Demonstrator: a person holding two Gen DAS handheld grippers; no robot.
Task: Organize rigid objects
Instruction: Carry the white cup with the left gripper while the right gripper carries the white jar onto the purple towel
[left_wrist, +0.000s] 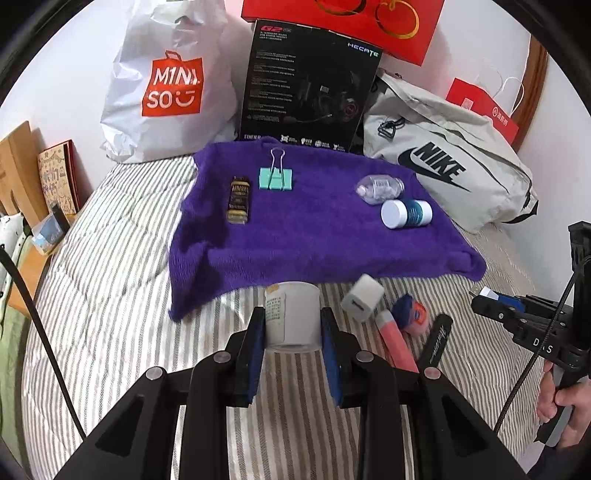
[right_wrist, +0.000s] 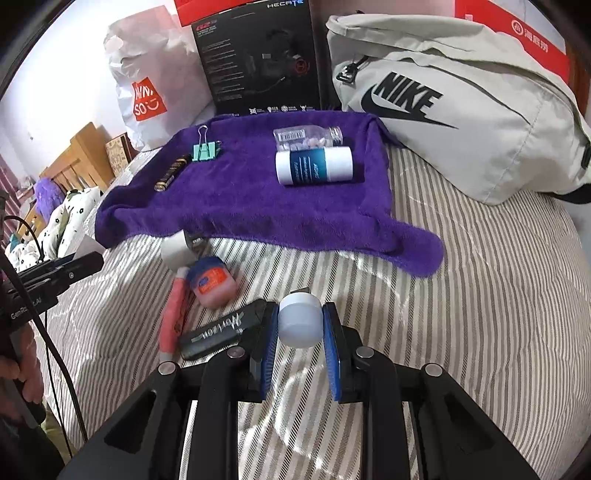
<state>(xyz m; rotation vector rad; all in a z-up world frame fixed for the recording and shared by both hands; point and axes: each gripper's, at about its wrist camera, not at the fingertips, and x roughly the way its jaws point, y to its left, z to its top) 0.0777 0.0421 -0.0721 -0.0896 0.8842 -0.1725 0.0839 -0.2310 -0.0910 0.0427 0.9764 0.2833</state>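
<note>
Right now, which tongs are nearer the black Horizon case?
Right. The right tongs, shut on a small white jar, sit right beside the Horizon case. The left tongs hold a white bottle farther off.

L gripper (left_wrist: 293, 325), R gripper (right_wrist: 300, 325): both angled down, fingers clamped.

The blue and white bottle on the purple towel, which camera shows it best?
The right wrist view: the blue and white bottle lies side-on, label visible. The left wrist view shows it smaller, mostly cap-end on.
</note>
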